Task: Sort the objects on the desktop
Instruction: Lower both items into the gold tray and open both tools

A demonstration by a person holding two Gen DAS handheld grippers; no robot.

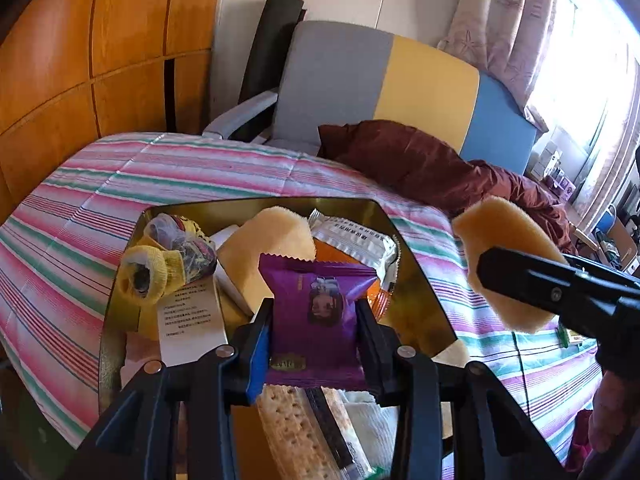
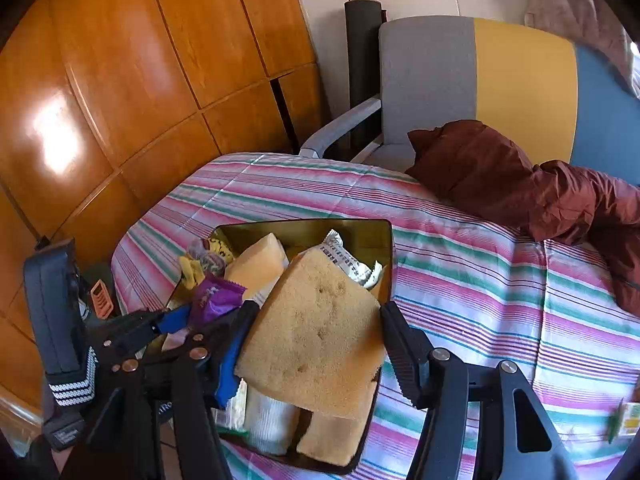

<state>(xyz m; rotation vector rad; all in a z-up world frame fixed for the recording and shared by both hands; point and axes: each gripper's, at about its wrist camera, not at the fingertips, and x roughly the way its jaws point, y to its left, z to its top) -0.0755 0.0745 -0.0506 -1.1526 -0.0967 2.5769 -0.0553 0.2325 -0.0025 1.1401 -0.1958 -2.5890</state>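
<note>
My left gripper (image 1: 316,320) is shut on a purple snack packet (image 1: 316,316) and holds it over the gold tray (image 1: 424,280). My right gripper (image 2: 316,320) is shut on a yellow sponge (image 2: 316,332) above the tray's right side (image 2: 386,248); the sponge also shows in the left wrist view (image 1: 504,252). In the tray lie another sponge (image 1: 268,248), a silver packet (image 1: 352,240), yellow socks (image 1: 160,264), a white leaflet (image 1: 188,316) and a cracker pack (image 1: 296,428). The left gripper with the purple packet (image 2: 216,296) shows at the right view's left.
The tray sits on a striped pink, green and white cloth (image 1: 200,168). A maroon jacket (image 1: 440,164) lies at the back right. A grey, yellow and blue chair (image 1: 384,84) stands behind, wooden cabinets (image 1: 80,60) at left. A small green and yellow item (image 2: 628,420) lies at right.
</note>
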